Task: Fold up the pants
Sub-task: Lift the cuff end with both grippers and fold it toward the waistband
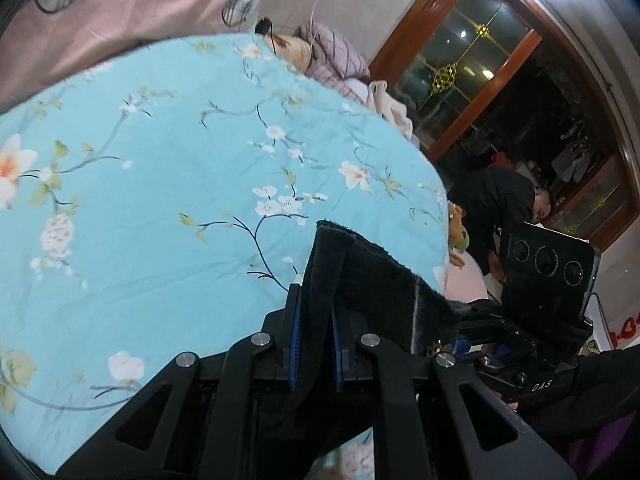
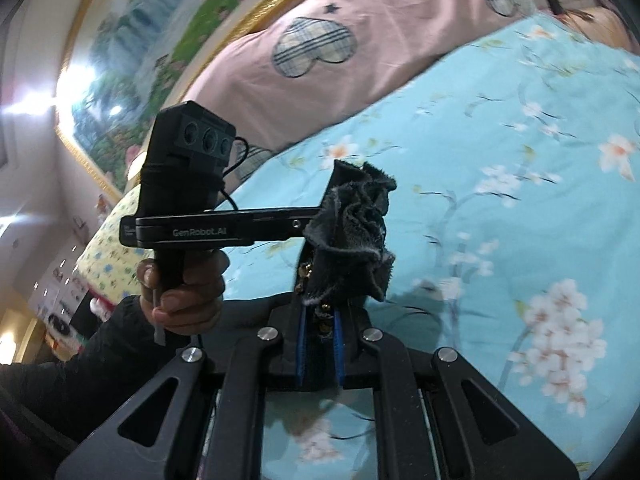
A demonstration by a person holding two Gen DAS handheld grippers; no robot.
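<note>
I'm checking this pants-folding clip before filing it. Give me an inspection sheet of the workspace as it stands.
Surface: bed under a blue floral sheet.
Job's things: black pants, lifted off the sheet and held at two spots.
Clutter: pink quilt along the bed's far side; purple bedding at its end.
Grippers: left tongs shut on pants; right tongs shut on bunched pants.
Cables: black cable at the left device's camera.
Surroundings: framed painting, wood-framed glass door, another person beside the bed.
</note>
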